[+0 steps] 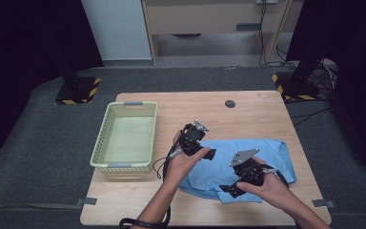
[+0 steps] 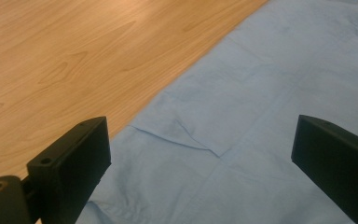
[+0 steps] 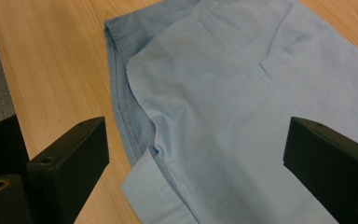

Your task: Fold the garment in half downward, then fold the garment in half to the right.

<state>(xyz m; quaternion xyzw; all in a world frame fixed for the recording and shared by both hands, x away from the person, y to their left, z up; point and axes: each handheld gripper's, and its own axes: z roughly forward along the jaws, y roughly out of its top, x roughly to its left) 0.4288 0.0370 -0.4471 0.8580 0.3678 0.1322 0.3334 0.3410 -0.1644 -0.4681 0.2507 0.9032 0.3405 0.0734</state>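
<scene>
Bench (image 1: 171,205): light wood, rectangular, standing on a dark grey floor (image 1: 28,157); a small dark round spot (image 1: 229,103) sits near its far edge.
Shirt (image 1: 248,164): light blue cloth, lying flat and folded on the right half of the bench, nearest the person; in the right gripper view a seamed edge and a turned cuff show at its left side (image 3: 205,116).
Basket (image 1: 100,148): pale green, slotted walls, on the left part of the bench, well apart from the shirt; nothing visible inside.
Left gripper (image 1: 210,153): held in the person's left hand (image 1: 183,162) above the shirt's left edge; in the left gripper view its jaws stand wide apart, with the shirt (image 2: 261,116) and bare wood between them, gripping nothing.
Right gripper (image 1: 231,190): held in the person's right hand (image 1: 267,188) over the shirt's near edge; in the right gripper view its jaws are spread wide over the cloth, clamped on nothing.
Contact: whether either gripper touches the cloth cannot be told.
Background: stands with yellow-and-black striped bases (image 1: 78,91) on the floor beyond the bench.
</scene>
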